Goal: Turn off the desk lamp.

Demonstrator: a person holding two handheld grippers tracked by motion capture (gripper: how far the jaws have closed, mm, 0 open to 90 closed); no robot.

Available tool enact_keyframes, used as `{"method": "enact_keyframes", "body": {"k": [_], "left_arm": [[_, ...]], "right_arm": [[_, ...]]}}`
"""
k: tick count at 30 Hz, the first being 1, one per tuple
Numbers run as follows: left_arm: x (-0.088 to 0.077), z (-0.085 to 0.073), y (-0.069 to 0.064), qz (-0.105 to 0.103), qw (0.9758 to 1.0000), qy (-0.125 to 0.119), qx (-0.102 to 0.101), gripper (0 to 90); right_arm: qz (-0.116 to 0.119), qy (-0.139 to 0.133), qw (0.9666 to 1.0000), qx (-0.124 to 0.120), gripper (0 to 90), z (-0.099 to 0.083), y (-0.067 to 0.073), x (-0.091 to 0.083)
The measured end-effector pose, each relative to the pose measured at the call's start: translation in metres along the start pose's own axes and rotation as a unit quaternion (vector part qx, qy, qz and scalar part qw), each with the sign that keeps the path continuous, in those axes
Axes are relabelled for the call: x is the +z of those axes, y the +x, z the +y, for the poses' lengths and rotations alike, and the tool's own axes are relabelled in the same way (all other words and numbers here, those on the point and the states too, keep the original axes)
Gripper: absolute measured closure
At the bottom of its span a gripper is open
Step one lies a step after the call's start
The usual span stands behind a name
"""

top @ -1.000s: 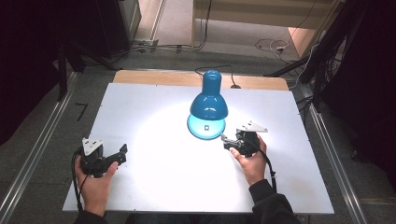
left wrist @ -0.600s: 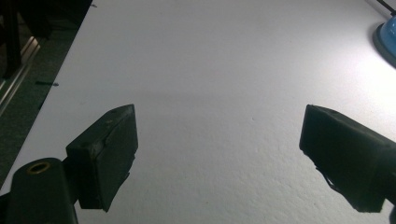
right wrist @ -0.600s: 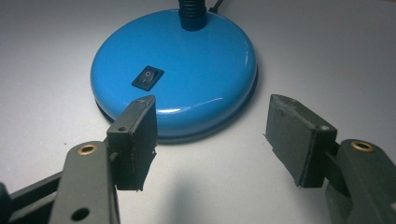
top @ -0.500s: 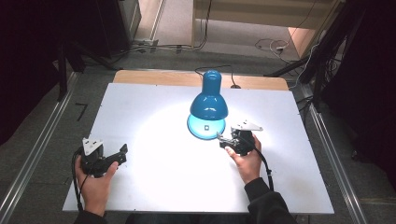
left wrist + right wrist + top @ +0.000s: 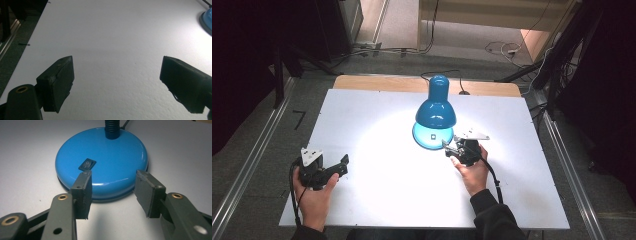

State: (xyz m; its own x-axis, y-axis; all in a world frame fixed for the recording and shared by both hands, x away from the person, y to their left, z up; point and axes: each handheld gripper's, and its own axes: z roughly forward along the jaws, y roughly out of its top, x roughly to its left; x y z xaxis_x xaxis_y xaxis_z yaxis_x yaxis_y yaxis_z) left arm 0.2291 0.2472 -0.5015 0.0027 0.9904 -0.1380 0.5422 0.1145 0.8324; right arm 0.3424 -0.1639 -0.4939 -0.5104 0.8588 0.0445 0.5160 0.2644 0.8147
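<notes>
A blue desk lamp (image 5: 436, 107) stands lit at the back middle of the white table (image 5: 377, 125), its shade bent over its round base (image 5: 428, 138). My right gripper (image 5: 451, 148) points at the base's front right edge. In the right gripper view the base (image 5: 112, 150) with its black rocker switch (image 5: 87, 164) lies just beyond the right gripper (image 5: 113, 176). Its jaws have just been closing and stand half apart with nothing between them. My left gripper (image 5: 341, 167) rests wide open near the table's front left, and in the left gripper view the left gripper (image 5: 117, 67) holds nothing.
The lamp's black cord (image 5: 447, 74) runs off the table's back edge toward cables on the floor. Metal rails (image 5: 242, 180) flank both sides of the table. Bright light pools on the table in front of the lamp.
My right gripper has edged left toward the lamp base and its jaws have narrowed. The left hand and the lamp have not moved.
</notes>
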Motion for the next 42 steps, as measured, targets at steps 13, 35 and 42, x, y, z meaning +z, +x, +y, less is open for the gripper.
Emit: {"method": "enact_keyframes", "body": {"k": [13,35,42], "left_arm": [[0.0,0.0,0.002,-0.002,1.0,0.0,-0.002,13.0],[0.0,0.0,0.003,-0.003,1.0,0.0,-0.005,13.0],[-0.001,0.0,0.004,-0.003,1.0,-0.001,-0.006,13.0]], "right_arm": [[0.017,-0.017,0.9997,-0.009,81.9,-0.001,0.012,0.012],[0.032,-0.034,0.9989,-0.003,87.6,0.003,0.023,0.029],[0.031,-0.033,0.999,-0.009,87.6,0.005,0.024,0.033]]}}
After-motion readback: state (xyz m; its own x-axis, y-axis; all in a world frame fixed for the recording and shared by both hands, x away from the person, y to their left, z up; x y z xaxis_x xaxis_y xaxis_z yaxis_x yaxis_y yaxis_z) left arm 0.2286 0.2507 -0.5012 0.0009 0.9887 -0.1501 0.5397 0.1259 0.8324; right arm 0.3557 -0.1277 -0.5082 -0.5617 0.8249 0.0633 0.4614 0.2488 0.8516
